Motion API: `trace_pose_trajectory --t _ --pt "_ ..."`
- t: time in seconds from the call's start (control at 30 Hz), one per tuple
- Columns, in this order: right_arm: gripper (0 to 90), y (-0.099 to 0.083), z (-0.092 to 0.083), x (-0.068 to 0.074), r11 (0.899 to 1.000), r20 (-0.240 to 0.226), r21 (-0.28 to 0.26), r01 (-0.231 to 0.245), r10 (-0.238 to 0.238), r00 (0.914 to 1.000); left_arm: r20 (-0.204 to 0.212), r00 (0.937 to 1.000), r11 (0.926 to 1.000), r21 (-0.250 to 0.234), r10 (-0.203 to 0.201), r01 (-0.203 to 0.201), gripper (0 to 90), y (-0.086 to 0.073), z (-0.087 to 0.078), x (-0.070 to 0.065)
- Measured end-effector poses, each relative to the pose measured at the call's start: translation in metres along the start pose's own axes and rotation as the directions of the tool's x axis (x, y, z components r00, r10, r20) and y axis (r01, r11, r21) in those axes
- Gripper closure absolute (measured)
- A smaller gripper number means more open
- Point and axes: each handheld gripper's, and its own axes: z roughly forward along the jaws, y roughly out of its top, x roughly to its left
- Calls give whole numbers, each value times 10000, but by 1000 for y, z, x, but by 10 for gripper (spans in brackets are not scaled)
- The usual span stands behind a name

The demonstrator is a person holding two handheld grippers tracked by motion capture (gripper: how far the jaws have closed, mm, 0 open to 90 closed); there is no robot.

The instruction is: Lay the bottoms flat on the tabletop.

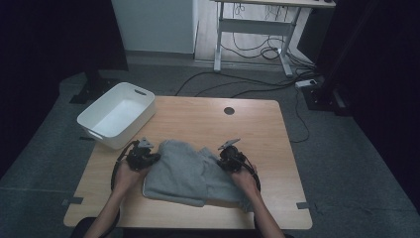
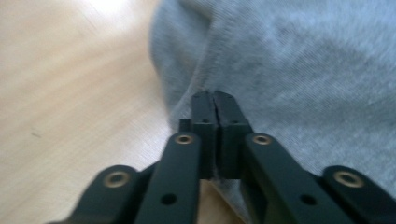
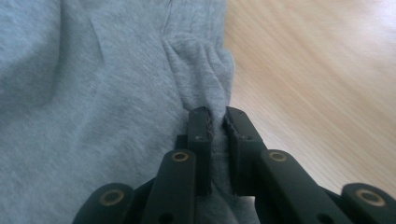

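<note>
Grey garment (image 1: 185, 173) lies on wooden table (image 1: 198, 116) w/ white bin (image 1: 117, 115).

In the high view the grey garment (image 1: 190, 173) covers the middle of the table (image 1: 208, 119), and both gripper tips are too small to read. In the left gripper view the cloth and wood blur, and the picture's edges cut off the garment. The near table edge hides the forearms.
</note>
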Motion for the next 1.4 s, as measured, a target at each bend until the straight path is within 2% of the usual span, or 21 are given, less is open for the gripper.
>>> trace_pose_trajectory --t 0.07,0.2,0.3,0.33,0.37,0.47,0.57,0.67,0.77,0.83,0.9,1.0,1.07,1.13,1.2,1.27,1.33,1.37,1.4 --pt "820 -4 -11 -5 9994 133 -268 -201 204 9997 -148 9997 9988 -464 -188 180 891 4 -12 5" --pt "820 -16 -40 -26 9930 608 -848 -819 872 9943 -330 9991 9942 -1046 -280 245 893 8 -34 10" --pt "818 -31 -59 -39 9857 733 -1086 -1291 1374 9878 186 9996 9946 -1004 -229 246 892 8 -38 7" --pt "817 -36 -62 -42 9854 765 -1040 -1350 1432 9867 321 9994 9951 -973 -117 148 888 8 -34 4" --pt "815 -40 -64 -44 9863 783 -926 -1368 1441 9865 544 9985 9962 -862 -43 89 831 9 -29 1" --pt "793 -50 -64 -47 9867 721 -692 -1473 1522 9857 478 9983 9968 -733 343 -307 583 17 -10 -10" --pt "659 -49 -61 -49 9865 764 -671 -1495 1545 9850 705 9968 9976 -613 380 -337 465 29 8 -16" --pt "551 -39 -55 -50 9863 800 -869 -1402 1472 9859 908 9957 9981 -603 203 -148 411 42 23 -19" --pt "467 -27 -47 -50 9845 811 -1135 -1340 1436 9863 1103 9938 9989 -455 104 -54 405 51 36 -22" --pt "429 -20 -38 -48 9843 746 -1120 -1363 1451 9866 1124 9936 9998 -189 126 -105 406 54 45 -25" --pt "422 -16 -26 -47 9879 705 -874 -1278 1341 9885 1015 9943 9990 292 316 -348 427 55 56 -30" --pt "436 -15 -9 -45 9914 751 -376 -1255 1280 9889 1147 9917 9964 544 588 -654 516 52 66 -38" --pt "490 -16 -4 -44 9912 734 -227 -1302 1315 9886 1305 9899 9969 476 554 -621 574 50 68 -41" --pt "642 -17 -5 -44 9895 600 -168 -1434 1441 9877 1593 9868 9982 462 296 -374 684 49 69 -41" --pt "719 -17 -7 -42 9911 535 -110 -1330 1334 9896 1716 9850 9986 460 167 -249 783 49 69 -42" --pt "760 -18 -8 -39 9921 582 -87 -1253 1256 9904 1509 9880 9974 576 345 -436 829 50 66 -43" --pt "782 -18 -11 -38 9920 645 -228 -1241 1253 9900 1026 9915 9934 738 803 -881 843 50 62 -44" --pt "786 -19 -15 -39 9904 674 -422 -1313 1339 9887 885 9921 9928 720 890 -955 844 50 57 -42" --pt "788 -21 -20 -41 9880 672 -632 -1407 1449 9872 924 9932 9956 549 709 -761 845 49 49 -37"
